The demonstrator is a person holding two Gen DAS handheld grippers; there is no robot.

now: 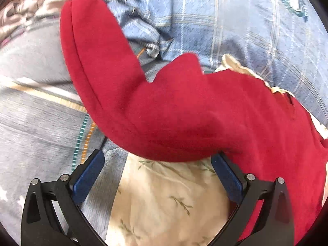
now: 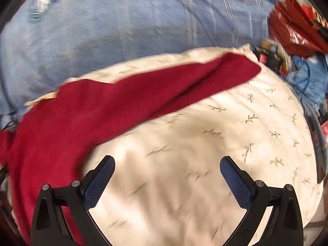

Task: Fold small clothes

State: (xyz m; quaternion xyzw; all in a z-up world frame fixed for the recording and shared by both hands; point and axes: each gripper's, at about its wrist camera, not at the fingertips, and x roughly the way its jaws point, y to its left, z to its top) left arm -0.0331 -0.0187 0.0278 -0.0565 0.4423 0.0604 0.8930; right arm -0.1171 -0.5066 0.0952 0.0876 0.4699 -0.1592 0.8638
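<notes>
Red garment (image 1: pixel 184 112) sprawled across the cream leaf-print pillow (image 1: pixel 164 201), and the left view crops its right side at the lens rim, so its full outline can't be read. Left tool (image 1: pixel 157 157) is spread wide, blue pads either side of the garment's lower edge, gripping nothing; whether the right pad actually touches the cloth is hard to say. A long sleeve-like flap runs up over the blue plaid bedding (image 1: pixel 225 30). Over on the right wrist view, heavy motion blur: the right tool (image 2: pixel 167 163) is also spread wide and empty, over bare pillow (image 2: pixel 205 143), with the garment (image 2: pixel 82 119) stretching away to its left. Only this view shows the cluttered red bag (image 2: pixel 295 26) at the far right, contents beside it too smeared to name.
</notes>
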